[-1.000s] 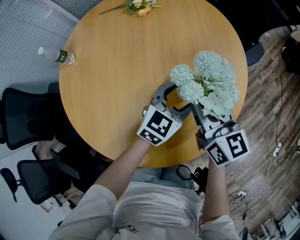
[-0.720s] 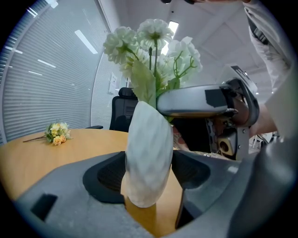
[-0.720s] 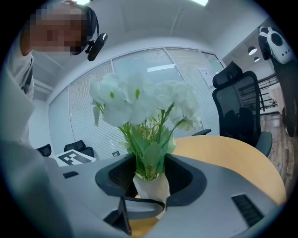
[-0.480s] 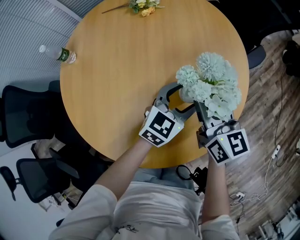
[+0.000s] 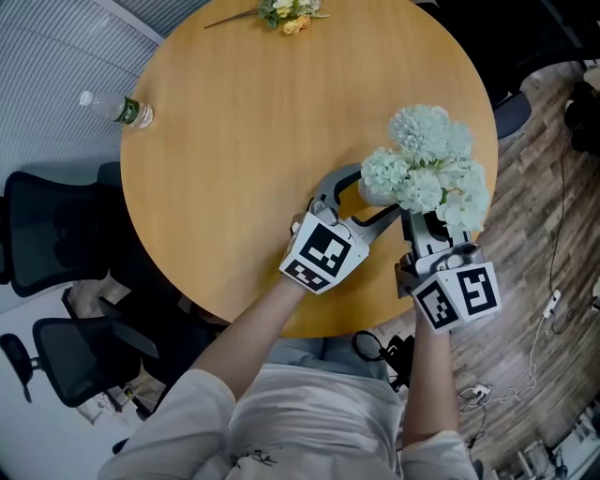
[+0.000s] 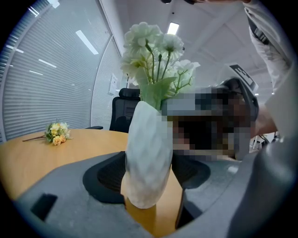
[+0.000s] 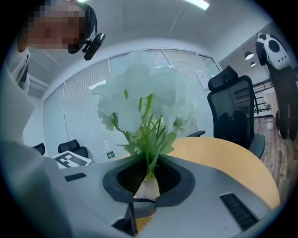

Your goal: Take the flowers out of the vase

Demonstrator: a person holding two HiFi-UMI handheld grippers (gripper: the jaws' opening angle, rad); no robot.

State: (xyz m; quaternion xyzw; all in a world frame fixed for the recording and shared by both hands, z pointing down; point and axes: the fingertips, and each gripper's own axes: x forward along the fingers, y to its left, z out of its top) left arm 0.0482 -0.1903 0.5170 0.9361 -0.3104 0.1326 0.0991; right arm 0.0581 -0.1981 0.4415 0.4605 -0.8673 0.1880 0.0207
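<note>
Basically a two-handed brace-and-pull setup.

Left gripper (image 6: 149, 173): jaws closed against the belly of the white vase (image 6: 149, 153), one pad on each side. My read is it's there to pin the vase to the round wooden table (image 5: 244, 141) so it doesn't ride up or tip when the stems get pulled.

Right gripper (image 7: 146, 180): jaws nearly together, pinched on the green stems just above the vase mouth. Grabbing low on the stems rather than at the blooms makes sense, since it takes the whole bunch at once and doesn't crush the heads.

White flowers (image 5: 427, 159): stem ends go down into the vase mouth, so not out yet. Vase stands upright near the table's near-right edge, close to the person. Next move looks like a straight pull upward with the right while the left holds.

Counts:
- 1 vase
- 1 bunch of white flowers; about four or five round heads visible, exact stem count not readable
- 1 small yellow bouquet (image 5: 286, 11) lying flat at the table's far edge, well apart
- 1 plastic water bottle (image 5: 117, 110) lying at the table's left edge
- 2 grippers, both loaded
- 2 black office chairs (image 5: 47, 234) on the left
</note>
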